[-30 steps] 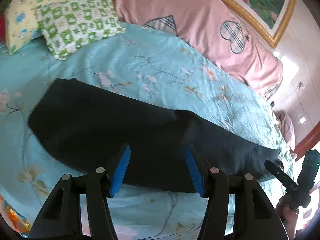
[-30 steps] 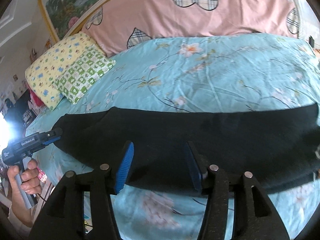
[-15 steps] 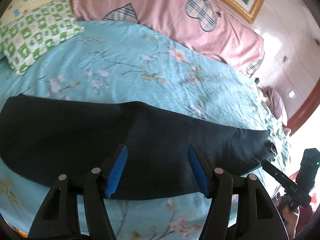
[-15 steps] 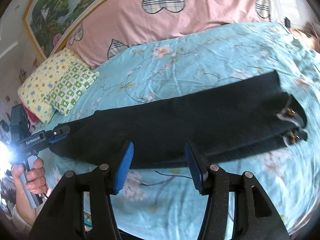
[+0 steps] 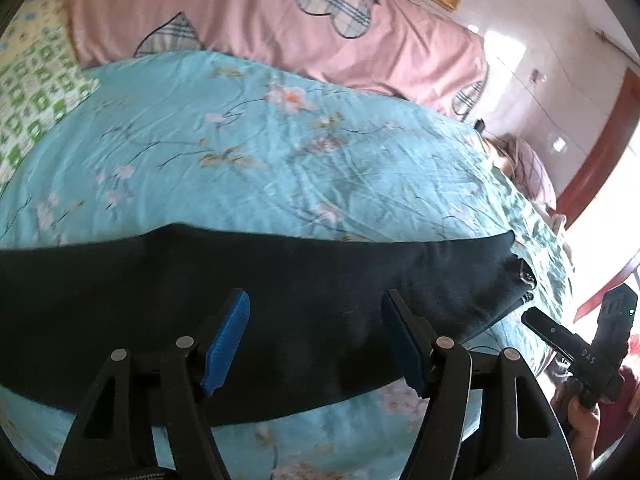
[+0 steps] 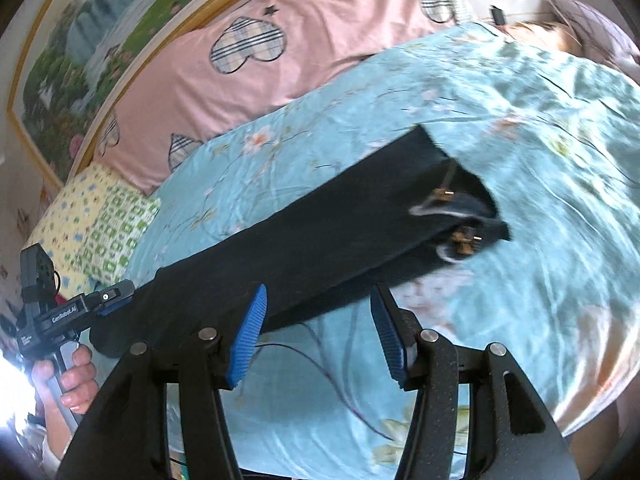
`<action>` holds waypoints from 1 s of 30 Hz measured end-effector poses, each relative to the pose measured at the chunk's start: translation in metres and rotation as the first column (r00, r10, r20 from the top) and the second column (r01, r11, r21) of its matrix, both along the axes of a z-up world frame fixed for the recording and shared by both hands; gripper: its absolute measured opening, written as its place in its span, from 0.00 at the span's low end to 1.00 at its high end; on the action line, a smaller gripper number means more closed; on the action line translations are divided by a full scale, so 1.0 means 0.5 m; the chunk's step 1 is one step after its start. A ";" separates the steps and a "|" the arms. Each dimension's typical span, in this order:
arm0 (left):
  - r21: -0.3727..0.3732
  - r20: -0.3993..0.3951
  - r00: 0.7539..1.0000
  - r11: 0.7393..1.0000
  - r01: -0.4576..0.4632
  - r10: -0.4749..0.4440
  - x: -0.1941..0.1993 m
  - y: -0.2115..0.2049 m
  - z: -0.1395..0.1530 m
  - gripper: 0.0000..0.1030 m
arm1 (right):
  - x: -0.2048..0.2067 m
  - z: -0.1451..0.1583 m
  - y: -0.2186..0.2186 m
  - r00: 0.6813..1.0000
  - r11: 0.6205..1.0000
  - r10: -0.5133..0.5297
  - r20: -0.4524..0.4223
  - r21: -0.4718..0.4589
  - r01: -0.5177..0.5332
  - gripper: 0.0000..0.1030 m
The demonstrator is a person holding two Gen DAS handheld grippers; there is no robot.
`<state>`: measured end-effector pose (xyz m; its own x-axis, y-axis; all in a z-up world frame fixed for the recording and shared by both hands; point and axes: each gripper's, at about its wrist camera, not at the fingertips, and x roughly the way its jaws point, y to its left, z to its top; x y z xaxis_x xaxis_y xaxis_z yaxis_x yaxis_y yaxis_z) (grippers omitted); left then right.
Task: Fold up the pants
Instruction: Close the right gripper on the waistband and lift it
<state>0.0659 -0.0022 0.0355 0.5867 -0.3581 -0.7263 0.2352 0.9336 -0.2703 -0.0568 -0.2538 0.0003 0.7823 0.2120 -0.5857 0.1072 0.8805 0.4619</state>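
Black pants (image 5: 280, 304) lie folded lengthwise in a long strip across the light-blue floral bed sheet (image 5: 280, 152). In the right wrist view the pants (image 6: 320, 236) run from lower left to the waist end with metal hardware (image 6: 460, 216) at the right. My left gripper (image 5: 316, 340) is open and empty, hovering over the middle of the pants. My right gripper (image 6: 318, 332) is open and empty above the pants' near edge. The right gripper also shows in the left wrist view (image 5: 576, 344), near the waist end. The left gripper shows in the right wrist view (image 6: 80, 308), at the leg end.
A pink quilt with plaid hearts (image 5: 280, 28) lies along the back of the bed. Yellow and green patterned pillows (image 6: 100, 228) sit at the head. A framed painting (image 6: 100, 40) hangs on the wall. The bed's near edge runs below both grippers.
Both wrist views have swung toward the waist end of the pants. The waist hardware has come into the right wrist view. Both grippers stay open and empty.
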 end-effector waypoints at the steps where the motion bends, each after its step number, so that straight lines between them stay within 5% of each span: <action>1: 0.003 0.001 1.000 1.000 0.012 -0.012 0.003 -0.011 0.003 0.68 | -0.004 -0.002 -0.009 1.000 1.000 -0.013 -0.004 0.006 0.013 0.56; 21: 0.076 0.013 0.969 0.966 0.246 -0.248 0.081 -0.207 0.027 0.72 | -0.003 -0.024 -0.092 0.989 0.978 -0.143 -0.036 0.148 0.147 0.59; 30: 0.116 -0.029 0.903 0.896 0.429 -0.429 0.130 -0.307 0.014 0.72 | 0.018 -0.034 -0.122 0.980 0.958 -0.192 -0.053 0.205 0.199 0.59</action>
